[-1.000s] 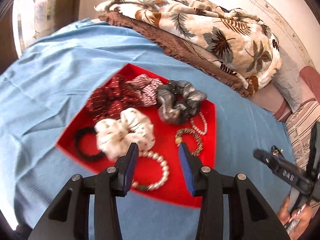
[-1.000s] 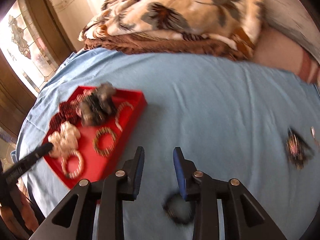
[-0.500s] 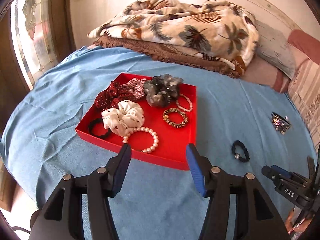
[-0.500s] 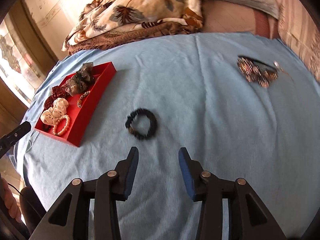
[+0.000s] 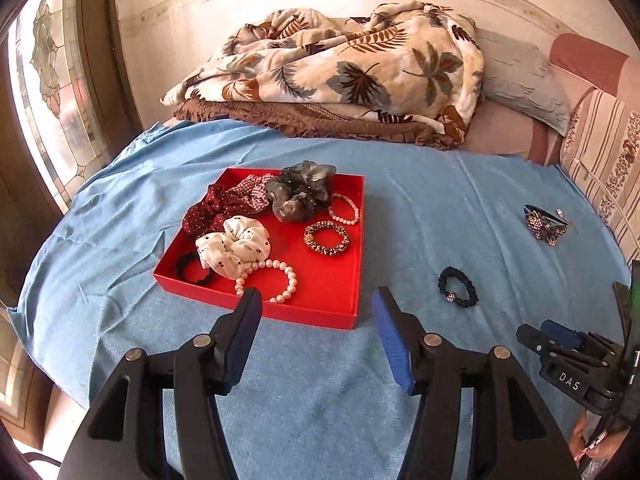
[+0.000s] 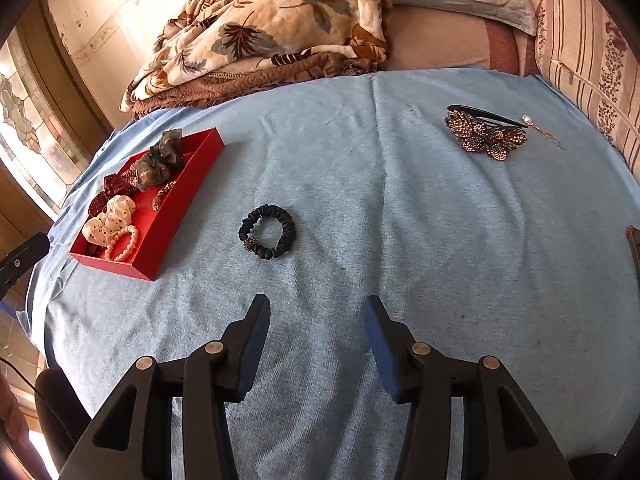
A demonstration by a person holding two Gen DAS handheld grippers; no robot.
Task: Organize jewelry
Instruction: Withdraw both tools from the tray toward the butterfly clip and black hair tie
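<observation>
We hold the left gripper (image 5: 316,304) above the blue sheet (image 5: 420,208) on the bed, fingers spread wide and empty, just short of the near edge of the red tray (image 5: 340,280). In the tray we note a pearl bracelet (image 5: 268,280) at the near side, a white dotted scrunchie (image 5: 234,246) with a black hair tie (image 5: 192,270) beside it, a dark red scrunchie (image 5: 208,210), a grey scrunchie (image 5: 302,194), a gold-brown bracelet (image 5: 326,238) and a second pearl bracelet (image 5: 344,210). The right gripper (image 6: 316,312) also stands open and empty, over bare sheet. Ahead of it, apart from the tray (image 6: 176,216), lies a dark scrunchie (image 6: 267,231) with a beaded knot. Far right on the sheet we see a jewelled butterfly clip (image 6: 486,136), a small earring (image 6: 528,121) just beside it. A leaf-print blanket (image 5: 340,64) is heaped at the far end of the bed.
</observation>
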